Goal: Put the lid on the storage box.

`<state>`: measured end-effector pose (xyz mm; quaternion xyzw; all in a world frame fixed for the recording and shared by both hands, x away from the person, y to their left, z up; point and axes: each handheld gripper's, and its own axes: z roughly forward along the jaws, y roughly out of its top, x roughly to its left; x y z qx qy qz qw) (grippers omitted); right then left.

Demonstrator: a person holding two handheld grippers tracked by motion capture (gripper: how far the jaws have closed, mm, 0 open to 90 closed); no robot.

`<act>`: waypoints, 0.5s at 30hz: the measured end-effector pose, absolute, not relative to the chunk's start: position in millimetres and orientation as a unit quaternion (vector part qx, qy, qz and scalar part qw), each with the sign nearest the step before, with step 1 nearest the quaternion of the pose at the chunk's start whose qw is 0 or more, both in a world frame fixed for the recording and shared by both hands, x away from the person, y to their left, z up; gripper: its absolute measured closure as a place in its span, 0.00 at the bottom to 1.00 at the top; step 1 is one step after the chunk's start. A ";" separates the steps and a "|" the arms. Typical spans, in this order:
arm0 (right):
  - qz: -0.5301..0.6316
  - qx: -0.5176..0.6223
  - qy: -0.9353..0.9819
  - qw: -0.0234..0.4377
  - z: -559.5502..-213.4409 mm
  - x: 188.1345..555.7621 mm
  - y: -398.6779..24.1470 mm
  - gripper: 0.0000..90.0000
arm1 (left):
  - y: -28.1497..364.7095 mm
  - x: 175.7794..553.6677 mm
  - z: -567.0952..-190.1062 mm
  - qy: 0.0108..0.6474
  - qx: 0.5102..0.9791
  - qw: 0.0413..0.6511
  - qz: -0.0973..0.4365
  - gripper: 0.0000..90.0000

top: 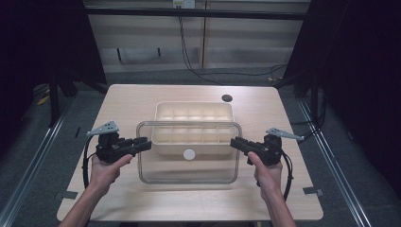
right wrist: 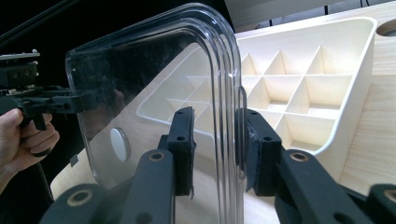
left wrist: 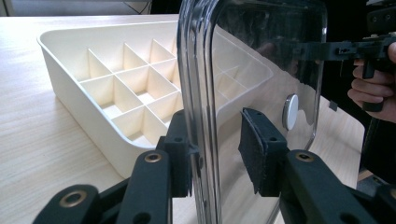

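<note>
The clear lid is pinched at both short edges. My left gripper and right gripper are both clamped on its rim, holding it above the divided tray.

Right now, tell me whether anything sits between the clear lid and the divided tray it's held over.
Nothing visible does. The clear lid hangs between the left gripper and right gripper, partly over the divided tray, whose compartments look empty.

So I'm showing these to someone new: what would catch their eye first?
The clear lid held up above the table, with the left tongs and right tongs clamped on its side edges. Behind and partly under it sits the cream divided box, open, its compartments bare.
</note>
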<state>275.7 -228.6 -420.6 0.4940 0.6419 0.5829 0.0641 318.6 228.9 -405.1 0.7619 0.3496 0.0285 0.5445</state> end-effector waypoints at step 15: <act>0.591 0.489 0.637 0.073 -406.6 286.7 -230.8 0.76 | 225.3 326.8 -389.1 0.344 0.762 0.547 0.044 0.71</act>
